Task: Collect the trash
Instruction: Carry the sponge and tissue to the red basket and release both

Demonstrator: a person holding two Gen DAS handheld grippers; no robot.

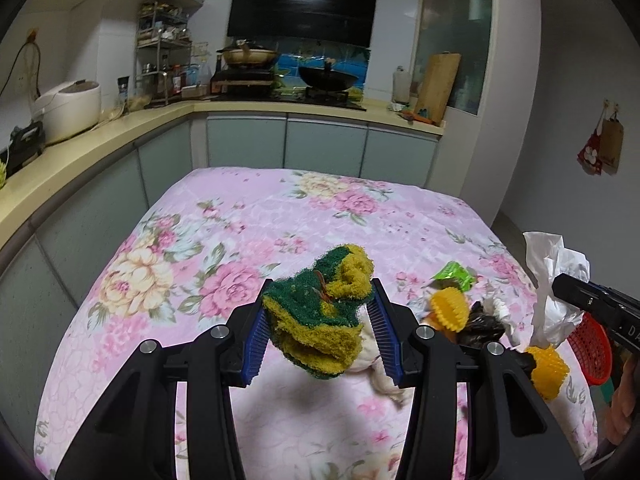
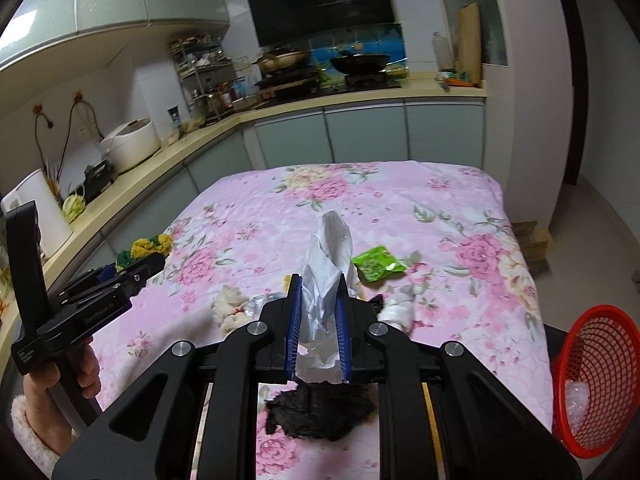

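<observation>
My left gripper [image 1: 320, 292] is shut on a crumpled green and yellow scouring sponge [image 1: 324, 304], held above the floral tablecloth [image 1: 240, 220]. My right gripper [image 2: 318, 280] is shut on a crumpled white tissue [image 2: 328, 264], also lifted above the table; it shows at the right of the left wrist view [image 1: 556, 280]. On the cloth lie a green wrapper [image 2: 378, 262], a black crumpled bag [image 2: 320, 416], a cream-coloured scrap [image 2: 230, 306] and a white wad [image 2: 398, 312]. The left gripper and sponge show at the left of the right wrist view [image 2: 148, 256].
A red mesh basket [image 2: 596, 380] stands off the table's right edge with clear plastic inside. Yellow spiky balls [image 1: 450, 308] sit near the black bag. A kitchen counter [image 1: 100, 140] with a rice cooker [image 1: 68, 110] and stove runs along the left and back.
</observation>
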